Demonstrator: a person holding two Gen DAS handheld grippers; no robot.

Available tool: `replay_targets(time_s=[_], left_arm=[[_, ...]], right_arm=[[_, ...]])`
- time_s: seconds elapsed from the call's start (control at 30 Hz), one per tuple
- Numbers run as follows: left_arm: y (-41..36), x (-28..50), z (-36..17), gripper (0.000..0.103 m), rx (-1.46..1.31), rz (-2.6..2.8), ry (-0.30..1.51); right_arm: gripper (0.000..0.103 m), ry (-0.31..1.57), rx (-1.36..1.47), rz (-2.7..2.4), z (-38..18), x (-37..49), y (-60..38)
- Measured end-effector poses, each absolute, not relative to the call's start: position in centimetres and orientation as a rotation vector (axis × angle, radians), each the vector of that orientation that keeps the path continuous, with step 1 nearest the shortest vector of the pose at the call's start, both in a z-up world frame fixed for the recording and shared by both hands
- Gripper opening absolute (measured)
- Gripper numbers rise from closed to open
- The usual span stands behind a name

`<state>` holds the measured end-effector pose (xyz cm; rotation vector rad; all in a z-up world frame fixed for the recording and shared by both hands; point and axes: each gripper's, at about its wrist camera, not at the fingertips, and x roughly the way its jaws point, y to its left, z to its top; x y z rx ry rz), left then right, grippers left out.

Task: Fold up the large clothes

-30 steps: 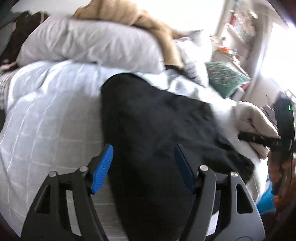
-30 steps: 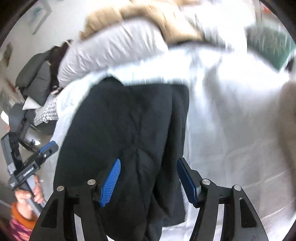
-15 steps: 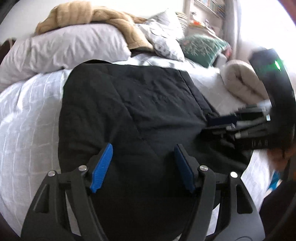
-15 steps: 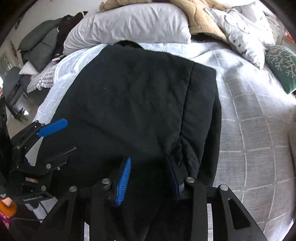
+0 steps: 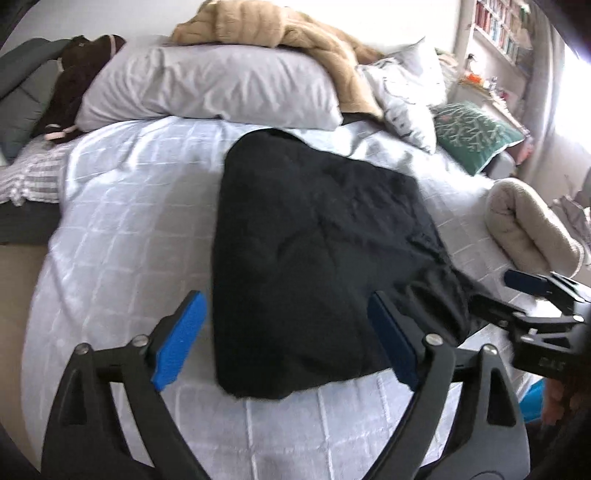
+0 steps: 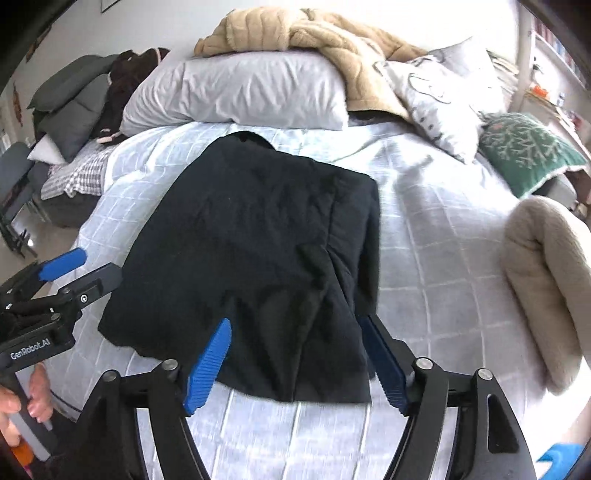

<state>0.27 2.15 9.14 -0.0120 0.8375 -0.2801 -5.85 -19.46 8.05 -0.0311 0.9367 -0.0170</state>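
Note:
A black garment (image 5: 317,258) lies folded in a rough rectangle on the white checked bedcover (image 5: 122,236); it also shows in the right wrist view (image 6: 266,251). My left gripper (image 5: 284,339) is open and empty, held just above the garment's near edge. My right gripper (image 6: 295,365) is open and empty, above the garment's near right corner. In the left wrist view the right gripper (image 5: 535,302) sits by the garment's right edge. In the right wrist view the left gripper (image 6: 55,280) sits by its left edge.
A grey pillow (image 6: 240,92) with a tan blanket (image 6: 314,33) lies at the bed's head. A patterned pillow (image 6: 436,96) and a green cushion (image 6: 528,151) lie at the right. A rolled beige blanket (image 6: 546,280) lies near the right edge. Dark clothes (image 6: 74,96) pile up at the left.
My right gripper has opened and let go of the garment, then drawn back. Both grippers have pulled back from the garment, which now lies flat and folded.

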Motion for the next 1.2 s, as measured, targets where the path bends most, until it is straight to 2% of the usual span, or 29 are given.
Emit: replay_targets(time_s=[0.17,0.3,0.9,1.2], left_arm=[[2.0,-0.8,8.6,0.097,0.036,-0.217,0.868],[1.8,-1.8,7.8,0.099,0.057,-0.208,0.921],[0.7,-2.4,5.7,0.099,0.089,-0.192,0.985],[-0.1,-2.4,5.4,0.099,0.116,-0.193,0.988]], right_arm=[[0.082,0.929,-0.020,-0.063,7.9,-8.6,-19.2],[0.083,0.932,-0.025,-0.118,7.6,-9.6,-18.7],[0.086,1.044,-0.065,-0.226,4.2,-8.8,-17.9],[0.086,1.042,-0.047,-0.198,4.5,-8.9,-18.0]])
